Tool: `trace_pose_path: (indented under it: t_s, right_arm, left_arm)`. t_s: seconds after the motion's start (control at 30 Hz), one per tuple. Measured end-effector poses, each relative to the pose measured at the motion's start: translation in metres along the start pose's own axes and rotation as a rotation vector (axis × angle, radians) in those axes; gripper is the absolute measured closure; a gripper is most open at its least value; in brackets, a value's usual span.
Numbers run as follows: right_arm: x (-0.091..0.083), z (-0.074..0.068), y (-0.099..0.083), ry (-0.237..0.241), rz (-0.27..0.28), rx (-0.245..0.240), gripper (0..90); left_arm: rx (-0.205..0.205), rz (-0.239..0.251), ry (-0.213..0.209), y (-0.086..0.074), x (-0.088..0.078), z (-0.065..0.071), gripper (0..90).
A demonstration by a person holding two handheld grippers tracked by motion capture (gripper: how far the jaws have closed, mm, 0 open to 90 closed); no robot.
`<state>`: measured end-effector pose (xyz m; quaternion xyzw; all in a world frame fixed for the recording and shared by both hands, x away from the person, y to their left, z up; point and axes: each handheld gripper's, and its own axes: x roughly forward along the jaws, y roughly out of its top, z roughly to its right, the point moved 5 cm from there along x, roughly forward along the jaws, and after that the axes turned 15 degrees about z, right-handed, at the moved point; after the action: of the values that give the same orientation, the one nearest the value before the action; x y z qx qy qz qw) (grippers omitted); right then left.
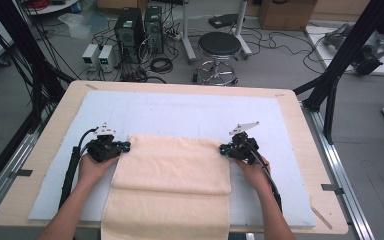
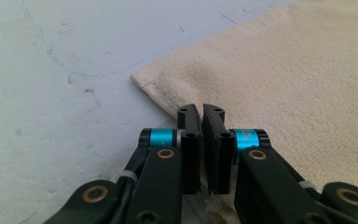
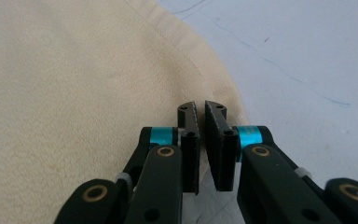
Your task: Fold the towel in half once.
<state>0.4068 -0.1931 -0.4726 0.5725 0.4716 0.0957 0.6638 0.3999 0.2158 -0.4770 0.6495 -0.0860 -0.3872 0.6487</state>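
A cream towel point(image 1: 172, 165) lies folded on the white mat point(image 1: 180, 112), and its near end hangs over the table's front edge. My left gripper point(image 1: 127, 146) is at the far left corner of the towel, my right gripper point(image 1: 222, 148) at the far right corner. In the left gripper view the jaws point(image 2: 201, 112) are shut on the towel's point(image 2: 284, 70) edge, with cloth pinched low between them. In the right gripper view the jaws point(image 3: 200, 106) are likewise shut on the hem of the towel point(image 3: 74, 84).
The mat covers most of a wooden table point(image 1: 300, 130). Beyond the table stand a black stool point(image 1: 219, 47), computer towers point(image 1: 130, 27) and loose cables on the floor. Black frame posts point(image 1: 340, 60) rise at the right.
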Motion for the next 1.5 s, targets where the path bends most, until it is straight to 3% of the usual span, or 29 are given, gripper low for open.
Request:
trace_pose_path:
  t_s: [0.07, 0.23, 0.33, 0.47, 0.57, 0.7, 0.8, 0.87, 0.9, 1.0, 1.1, 1.17, 1.5]
  right_arm:
    - [0.000, 0.002, 0.001, 0.020, -0.001, 0.012, 86.1]
    - [-0.007, -0.003, 0.013, 0.044, 0.013, 0.007, 86.3]
    - [-0.019, -0.007, 0.028, 0.065, 0.045, 0.009, 86.4]
    - [-0.043, -0.019, 0.048, 0.097, 0.091, -0.028, 86.3]
    - [-0.067, -0.036, 0.055, 0.115, 0.111, -0.070, 86.3]
    - [-0.101, -0.067, 0.049, 0.174, 0.161, -0.111, 86.2]
    - [-0.124, -0.097, 0.030, 0.225, 0.159, -0.135, 85.9]
    - [-0.137, -0.118, 0.015, 0.271, 0.155, -0.127, 82.3]
    - [-0.141, -0.126, 0.009, 0.295, 0.156, -0.124, 76.0]
    - [-0.151, -0.138, -0.001, 0.311, 0.164, -0.106, 70.2]
    - [-0.148, -0.132, -0.001, 0.287, 0.155, -0.102, 65.9]
    - [-0.135, -0.122, 0.000, 0.259, 0.142, -0.104, 63.2]
    - [-0.066, -0.073, 0.006, 0.177, 0.089, -0.109, 51.9]
  left_arm:
    - [-0.014, 0.009, 0.000, 0.002, -0.002, -0.002, 86.5]
    - [-0.036, 0.085, -0.010, 0.017, -0.016, -0.003, 86.8]
    - [-0.020, 0.109, -0.028, 0.031, -0.027, 0.002, 86.8]
    - [0.010, 0.156, -0.069, 0.046, -0.050, 0.014, 86.8]
    - [0.039, 0.183, -0.101, 0.050, -0.073, 0.029, 86.7]
    - [0.082, 0.212, -0.164, 0.041, -0.110, 0.054, 86.6]
    - [0.100, 0.204, -0.221, 0.023, -0.139, 0.075, 86.6]
    - [0.093, 0.198, -0.261, 0.009, -0.158, 0.087, 86.2]
    - [0.087, 0.193, -0.279, 0.003, -0.165, 0.091, 85.1]
    - [0.070, 0.185, -0.287, -0.006, -0.180, 0.094, 72.3]
    - [0.075, 0.170, -0.264, -0.008, -0.177, 0.088, 63.6]
    - [0.082, 0.161, -0.259, -0.008, -0.169, 0.083, 60.7]
    - [0.075, 0.112, -0.159, 0.000, -0.102, 0.046, 54.8]
